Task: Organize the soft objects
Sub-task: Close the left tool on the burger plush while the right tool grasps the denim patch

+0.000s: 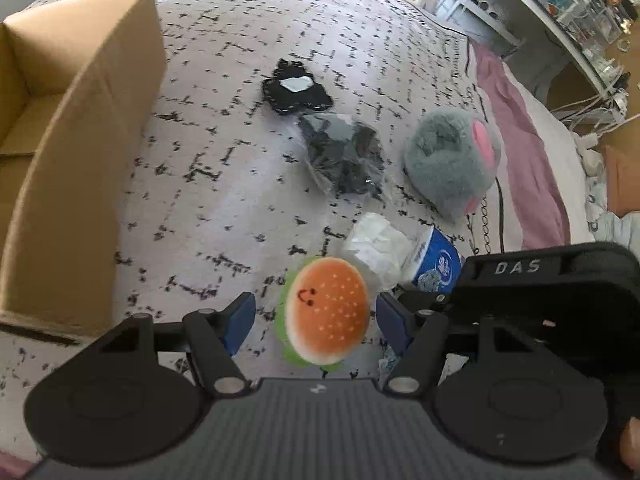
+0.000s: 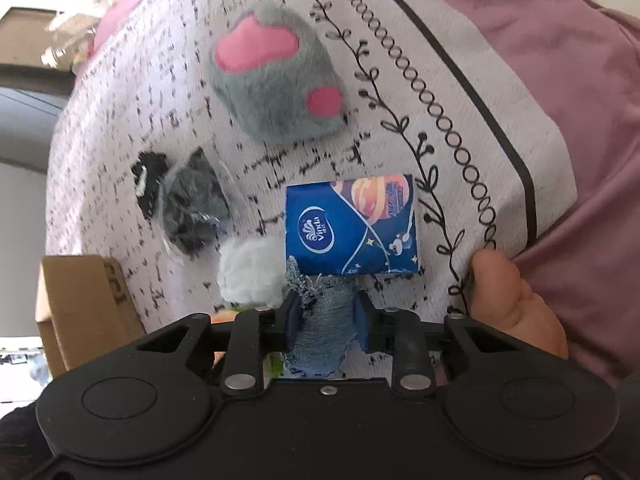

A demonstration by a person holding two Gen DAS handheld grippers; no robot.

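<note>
A burger plush point(image 1: 326, 312) with an orange bun and green rim lies on the patterned bed cover point(image 1: 224, 184). My left gripper point(image 1: 315, 322) is open and straddles it, with a small gap on each side of the bun. In the right wrist view my right gripper point(image 2: 328, 318) is shut on a scrap of blue denim point(image 2: 324, 342), which bunches between the pads. A blue tissue pack point(image 2: 352, 228) lies just beyond it, and a white tissue wad point(image 2: 248, 272) sits to its left. The tissue pack point(image 1: 436, 266) and the wad point(image 1: 376, 246) also show beside the burger.
An open cardboard box point(image 1: 80, 120) stands at the left. A grey paw plush point(image 1: 452, 160), a bagged dark item point(image 1: 344, 156) and a black patch point(image 1: 296, 88) lie farther up the bed. A pink blanket point(image 1: 520, 132) and shelves point(image 1: 560, 12) border the right. A thumb point(image 2: 508, 300) rests beside the right gripper.
</note>
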